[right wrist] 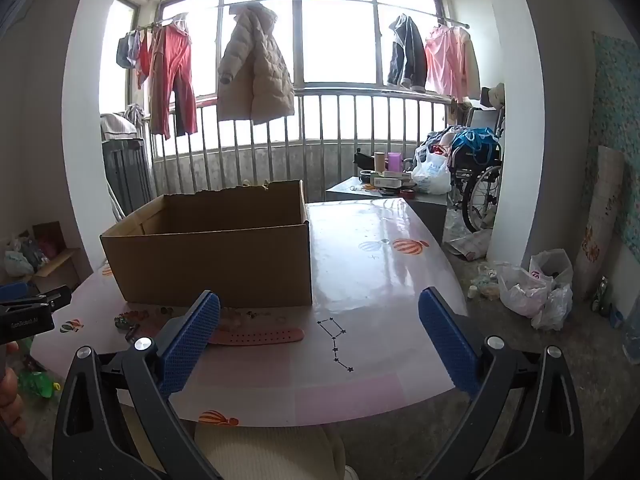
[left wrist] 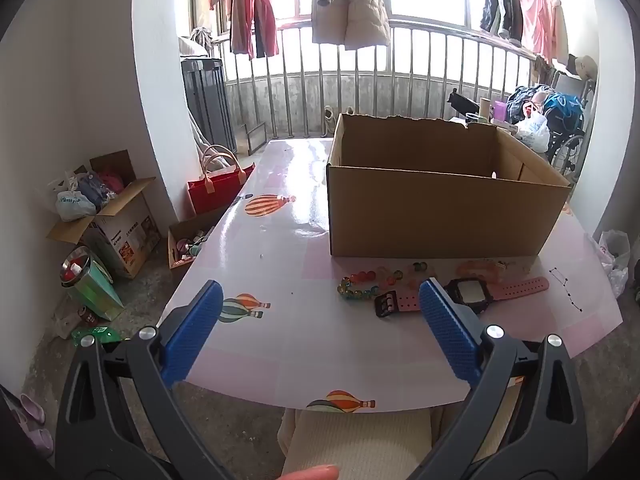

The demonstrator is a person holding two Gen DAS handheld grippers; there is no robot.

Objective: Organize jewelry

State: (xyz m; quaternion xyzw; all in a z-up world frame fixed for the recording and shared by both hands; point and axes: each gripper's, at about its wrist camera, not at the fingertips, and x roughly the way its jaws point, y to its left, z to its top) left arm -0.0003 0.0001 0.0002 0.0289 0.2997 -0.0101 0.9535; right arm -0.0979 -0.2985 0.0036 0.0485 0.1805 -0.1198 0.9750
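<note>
An open cardboard box (left wrist: pixel 440 212) stands on the pink table (left wrist: pixel 288 248); it also shows in the right wrist view (right wrist: pixel 212 256). In front of it lie a pink-strapped digital watch (left wrist: pixel 472 291), a colourful bead bracelet (left wrist: pixel 360 286) and a pale orange bracelet (left wrist: pixel 478 268). The watch strap (right wrist: pixel 260 336) and the beads (right wrist: pixel 128 318) also show in the right wrist view. My left gripper (left wrist: pixel 322 308) is open and empty, above the table's front edge, left of the watch. My right gripper (right wrist: pixel 320 324) is open and empty, right of the jewelry.
Boxes, a red bag (left wrist: pixel 218 188) and a green bin (left wrist: pixel 90 284) stand on the floor to the left. A low side table (right wrist: pixel 388 192), a wheelchair (right wrist: pixel 478 184) and plastic bags (right wrist: pixel 536 288) are to the right. A balcony railing with hanging clothes is behind.
</note>
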